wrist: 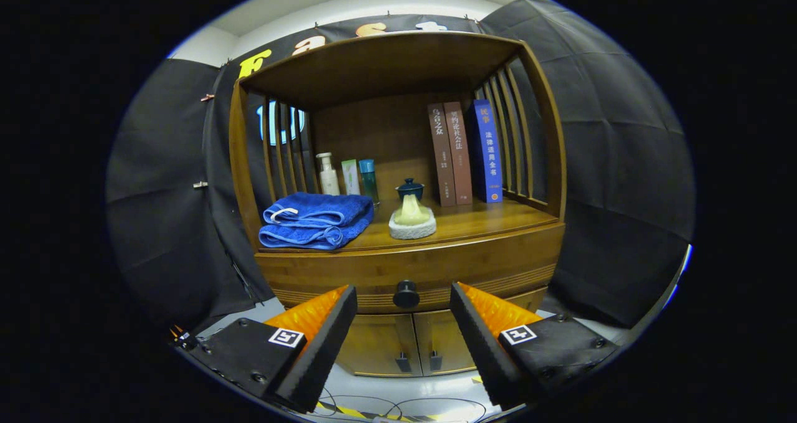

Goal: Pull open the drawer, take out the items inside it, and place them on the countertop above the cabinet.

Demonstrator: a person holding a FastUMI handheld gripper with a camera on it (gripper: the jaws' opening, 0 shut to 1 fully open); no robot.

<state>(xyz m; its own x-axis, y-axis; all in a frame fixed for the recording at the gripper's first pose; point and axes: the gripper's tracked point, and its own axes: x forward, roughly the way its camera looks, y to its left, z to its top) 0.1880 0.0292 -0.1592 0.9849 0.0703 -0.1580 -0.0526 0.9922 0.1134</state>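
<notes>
Countertop point(479, 222), left to right: folded blue towel point(314, 219), three bottles point(347, 177) behind it, a pale object on a white pad point(412, 220) before a dark lidded cup point(410, 189), three upright books point(466, 153). Below, the drawer point(373, 272) sits closed; its knob point(406, 294) lies between and just beyond the wide-spread fingers of the gripper point(403, 304), untouched. Two cabinet doors point(414, 345) are shut.
</notes>
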